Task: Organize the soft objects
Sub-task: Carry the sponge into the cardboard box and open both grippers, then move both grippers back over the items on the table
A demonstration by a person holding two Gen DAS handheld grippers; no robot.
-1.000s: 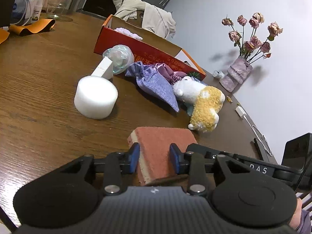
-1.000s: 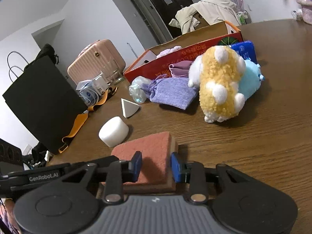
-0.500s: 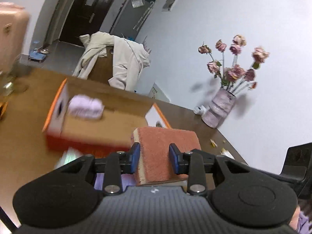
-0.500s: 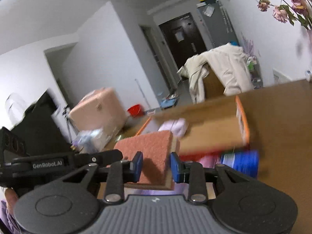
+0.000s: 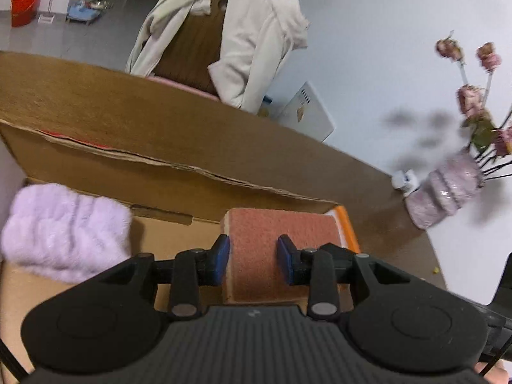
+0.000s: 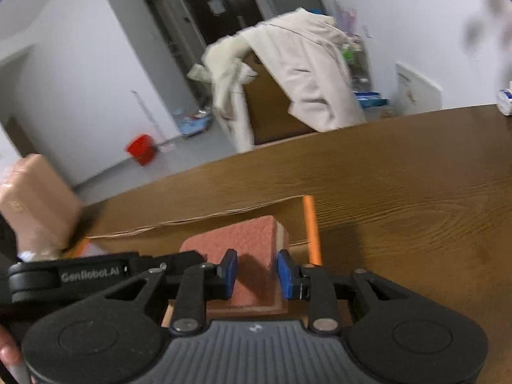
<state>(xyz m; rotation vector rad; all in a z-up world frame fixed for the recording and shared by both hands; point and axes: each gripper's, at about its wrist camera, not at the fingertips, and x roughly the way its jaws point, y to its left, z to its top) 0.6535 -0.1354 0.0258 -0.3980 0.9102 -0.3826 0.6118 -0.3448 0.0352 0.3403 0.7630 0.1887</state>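
Sponge [image 5: 280,249] is hanging over the cardboard box [image 5: 179,198], beside a lilac cloth [image 5: 64,230], the left tool [image 5: 252,264] pinching its sides. From the right, the right tool [image 6: 256,272] is closing on the soft, light block's flanks.

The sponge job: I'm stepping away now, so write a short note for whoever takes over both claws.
Left claw and right claw: both clamped on the sponge, the right one's jaws closing.
Sponge: held over the right end of the cardboard box, not yet released.
Done: lilac fluffy cloth lies in the box.
Left: lower the sponge in and let go. No other soft items in view.
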